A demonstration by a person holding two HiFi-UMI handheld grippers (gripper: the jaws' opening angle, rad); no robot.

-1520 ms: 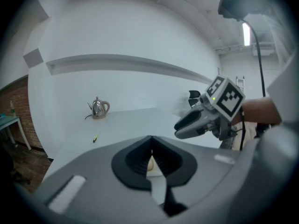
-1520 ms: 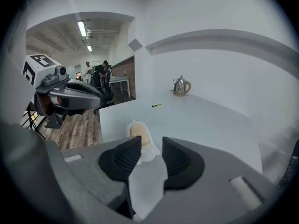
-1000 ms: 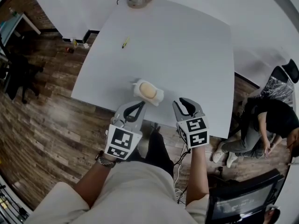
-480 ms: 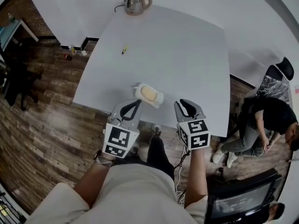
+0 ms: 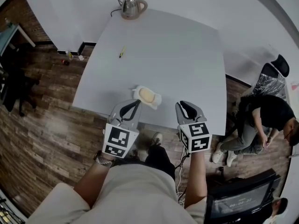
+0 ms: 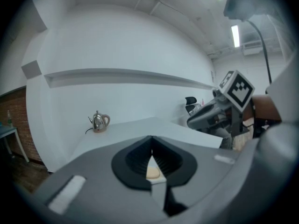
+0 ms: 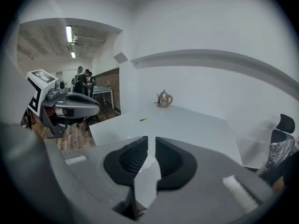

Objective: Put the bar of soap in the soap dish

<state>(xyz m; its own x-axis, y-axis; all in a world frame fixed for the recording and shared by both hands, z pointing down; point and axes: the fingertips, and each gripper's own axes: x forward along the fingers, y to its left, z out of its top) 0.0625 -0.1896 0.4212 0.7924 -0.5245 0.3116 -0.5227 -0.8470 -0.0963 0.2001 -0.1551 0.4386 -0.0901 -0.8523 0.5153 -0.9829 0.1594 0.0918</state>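
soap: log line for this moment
soap in dish on table | left gripper shut, empty | right gripper narrow gap, jaws just closing, nothing between | both clear of dish

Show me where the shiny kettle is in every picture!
Head view: the kettle sits at the top, left of middle, on the white table's far corner.
Left gripper view: the kettle is left of middle, at the table's far end.
Right gripper view: the kettle is just above the middle, at the table's far end.
Shared landmark: the white table under it.
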